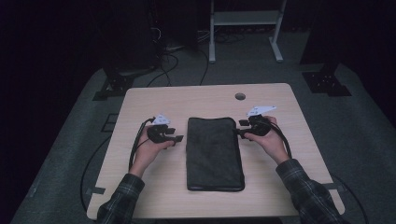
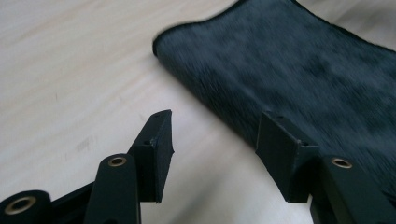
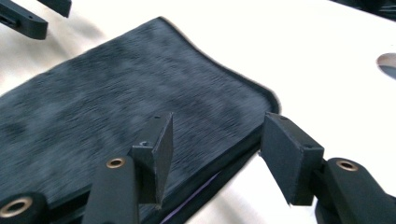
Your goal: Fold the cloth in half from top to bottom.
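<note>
A folded dark cloth (image 1: pixel 215 153) lies flat at the middle of the light wooden table (image 1: pixel 140 105). Its long axis runs from the person's near edge toward the far edge, the short ends facing near and far. The far end has rounded corners; in the right gripper view the long side nearest that gripper shows stacked layers (image 3: pixel 219 175).

The left gripper (image 1: pixel 173 135) sits just beside the cloth's left long side, toward the far end, jaws pointing at the cloth. In the left gripper view its jaws stand partly apart over bare table, with one jaw overlapping the cloth's edge (image 2: pixel 219 109) in the picture; whether it touches cannot be told. Nothing is clamped.

The right gripper (image 1: pixel 241 128) sits at the cloth's right long side, near the far right corner, jaws pointing inward. Its jaws stand partly apart and straddle the cloth's edge without pressing on it.

Surroundings: a round hole (image 1: pixel 240 96) in the tabletop beyond the cloth, well apart from both grippers. Cables (image 1: pixel 164 70) and a white frame (image 1: pixel 245 28) stand on the floor beyond the table. Nothing lies between either gripper and the cloth.
</note>
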Action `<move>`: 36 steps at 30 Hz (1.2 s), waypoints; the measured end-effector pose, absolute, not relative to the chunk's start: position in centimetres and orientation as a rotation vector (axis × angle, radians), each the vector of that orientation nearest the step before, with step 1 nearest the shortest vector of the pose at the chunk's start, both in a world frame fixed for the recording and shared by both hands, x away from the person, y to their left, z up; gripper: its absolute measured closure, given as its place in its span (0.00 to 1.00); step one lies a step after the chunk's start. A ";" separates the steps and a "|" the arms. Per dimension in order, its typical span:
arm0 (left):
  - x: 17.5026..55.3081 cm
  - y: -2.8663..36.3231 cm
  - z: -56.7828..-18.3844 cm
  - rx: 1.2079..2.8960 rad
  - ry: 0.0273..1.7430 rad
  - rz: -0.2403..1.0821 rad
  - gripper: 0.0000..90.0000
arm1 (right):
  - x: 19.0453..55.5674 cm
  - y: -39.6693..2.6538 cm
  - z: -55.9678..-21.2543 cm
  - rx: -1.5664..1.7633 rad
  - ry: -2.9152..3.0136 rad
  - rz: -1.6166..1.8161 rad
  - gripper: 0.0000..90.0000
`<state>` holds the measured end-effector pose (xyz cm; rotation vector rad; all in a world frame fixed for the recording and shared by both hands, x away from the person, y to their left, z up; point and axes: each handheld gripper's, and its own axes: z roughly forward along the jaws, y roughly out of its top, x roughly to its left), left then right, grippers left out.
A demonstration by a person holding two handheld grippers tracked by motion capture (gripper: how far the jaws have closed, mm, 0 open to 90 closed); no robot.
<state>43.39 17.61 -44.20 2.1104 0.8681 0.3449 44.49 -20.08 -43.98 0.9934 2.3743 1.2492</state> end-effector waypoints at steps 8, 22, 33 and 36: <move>47.4 16.5 -44.0 2.082 0.892 0.373 0.50 | 48.1 -20.2 -45.0 1.057 2.343 1.248 0.49; 51.3 14.5 -46.6 2.101 0.921 0.334 0.49 | 51.1 -19.7 -48.2 1.156 2.321 1.206 0.51; 51.7 14.1 -47.6 2.123 0.916 0.341 0.54 | 51.0 -19.2 -48.3 1.092 2.385 1.193 0.70; 51.6 14.1 -47.6 2.130 0.876 0.310 0.66 | 51.0 -19.1 -48.2 1.104 2.392 1.206 0.78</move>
